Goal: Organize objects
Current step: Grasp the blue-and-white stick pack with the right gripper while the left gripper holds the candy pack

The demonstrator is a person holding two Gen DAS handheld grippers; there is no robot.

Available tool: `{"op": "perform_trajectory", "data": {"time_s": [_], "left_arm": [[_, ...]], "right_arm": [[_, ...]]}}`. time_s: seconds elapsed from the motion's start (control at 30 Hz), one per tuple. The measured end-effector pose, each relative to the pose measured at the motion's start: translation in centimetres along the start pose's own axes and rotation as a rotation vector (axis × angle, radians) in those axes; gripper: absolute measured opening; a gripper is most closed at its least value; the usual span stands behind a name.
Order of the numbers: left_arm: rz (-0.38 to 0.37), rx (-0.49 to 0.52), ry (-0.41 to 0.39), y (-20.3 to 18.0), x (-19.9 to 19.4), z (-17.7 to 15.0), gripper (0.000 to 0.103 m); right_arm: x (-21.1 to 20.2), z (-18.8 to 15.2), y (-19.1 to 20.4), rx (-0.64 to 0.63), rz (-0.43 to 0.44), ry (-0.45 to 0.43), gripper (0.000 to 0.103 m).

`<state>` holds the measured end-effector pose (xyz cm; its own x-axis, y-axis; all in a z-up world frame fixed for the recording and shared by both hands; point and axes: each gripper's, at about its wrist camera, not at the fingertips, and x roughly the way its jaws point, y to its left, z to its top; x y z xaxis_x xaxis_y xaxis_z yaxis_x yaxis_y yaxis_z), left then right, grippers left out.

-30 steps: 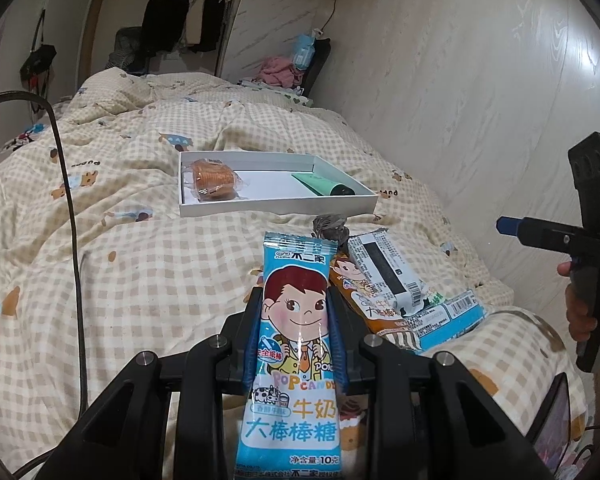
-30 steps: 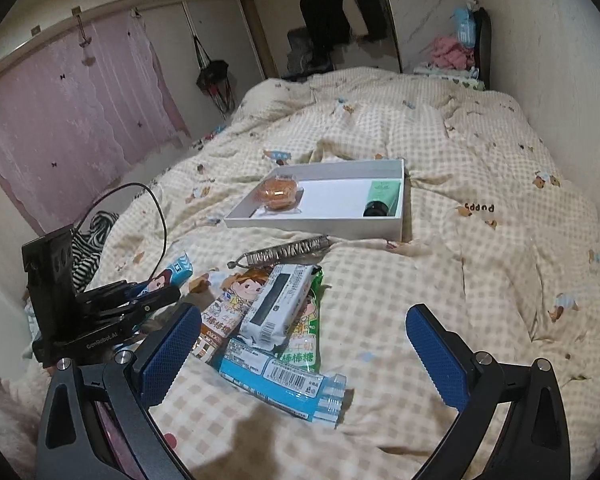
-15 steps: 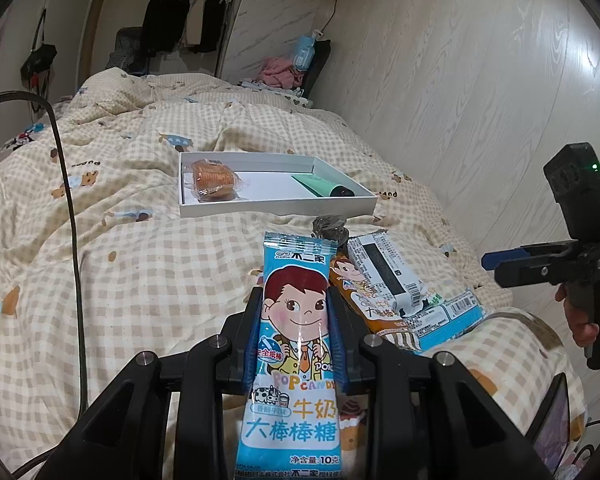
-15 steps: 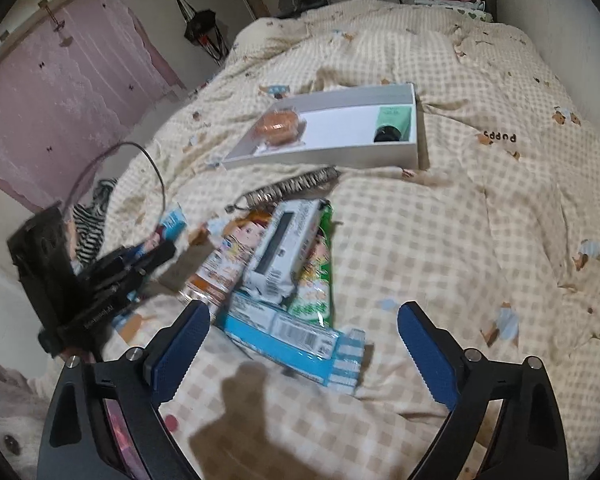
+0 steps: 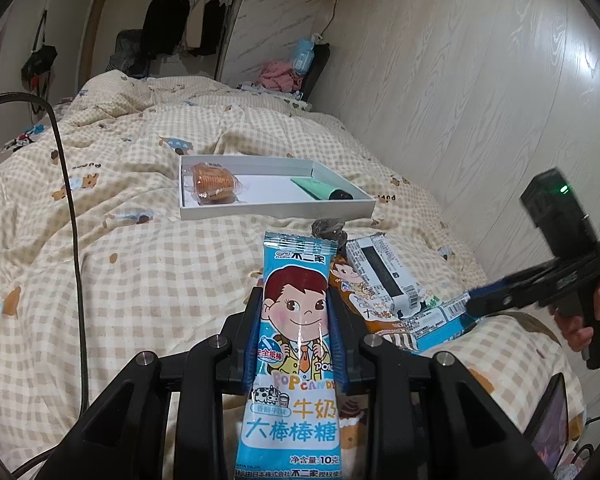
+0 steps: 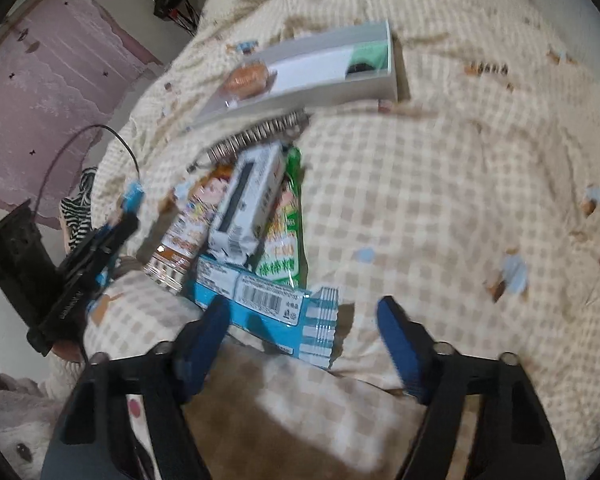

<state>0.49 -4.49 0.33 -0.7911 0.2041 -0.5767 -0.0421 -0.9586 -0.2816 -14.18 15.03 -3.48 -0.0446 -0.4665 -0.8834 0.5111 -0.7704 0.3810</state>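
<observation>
My left gripper (image 5: 296,308) is shut on a blue lollipop packet (image 5: 296,264) with a cartoon face, held above the checked quilt. My right gripper (image 6: 302,312) points steeply down over the snack pile, its jaws closing. Between its blue pads lies the end of a blue barcoded packet (image 6: 260,300), and the pads do not touch it. Behind that packet lie a white and black packet (image 6: 248,200), a green one (image 6: 286,240) and a brown one (image 6: 184,232). Farther back, a white tray (image 5: 276,210) holds a wrapped cookie (image 5: 214,182) and a green tube (image 5: 320,190).
A silvery brush-like thing (image 6: 256,136) lies between pile and tray. A black cable (image 5: 72,200) crosses the quilt on the left. The panelled wall (image 5: 480,100) runs along the bed's right side. A dark screen (image 5: 552,420) lies at the near right corner.
My right gripper has tipped downward and sunk toward the snack pile, and its jaws have narrowed. The left gripper and its lollipop packet have stayed put.
</observation>
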Motion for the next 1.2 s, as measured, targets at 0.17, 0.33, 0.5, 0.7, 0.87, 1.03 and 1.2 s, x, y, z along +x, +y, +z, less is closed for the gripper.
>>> {"op": "perform_trajectory", "data": {"time_s": [0.17, 0.33, 0.5, 0.7, 0.87, 1.03, 1.2], "left_arm": [[0.013, 0.002, -0.061, 0.0, -1.2, 0.0, 0.032], [0.011, 0.004, -0.053, 0.1, -1.0, 0.2, 0.032], [0.006, -0.017, -0.05, 0.5, -0.9, 0.1, 0.032], [0.025, -0.01, -0.04, 0.1, -0.8, 0.0, 0.032], [0.034, 0.006, -0.048, -0.2, -1.1, -0.1, 0.032], [0.031, -0.009, -0.04, 0.0, -1.0, -0.1, 0.032], [0.026, -0.01, -0.04, 0.0, -1.2, 0.0, 0.032]], "right_arm": [[0.2, 0.4, -0.4, 0.023, 0.075, -0.003, 0.036], [-3.1, 0.5, -0.2, 0.012, 0.154, -0.092, 0.02], [-6.8, 0.1, 0.3, 0.004, 0.172, -0.154, 0.015], [-11.6, 1.0, 0.6, -0.029, 0.022, -0.256, 0.014], [-13.2, 3.0, 1.5, -0.085, -0.022, -0.385, 0.014], [-11.5, 3.1, 1.0, -0.032, 0.089, -0.457, 0.014], [-7.6, 1.7, -1.7, 0.093, 0.07, -0.378, 0.014]]}}
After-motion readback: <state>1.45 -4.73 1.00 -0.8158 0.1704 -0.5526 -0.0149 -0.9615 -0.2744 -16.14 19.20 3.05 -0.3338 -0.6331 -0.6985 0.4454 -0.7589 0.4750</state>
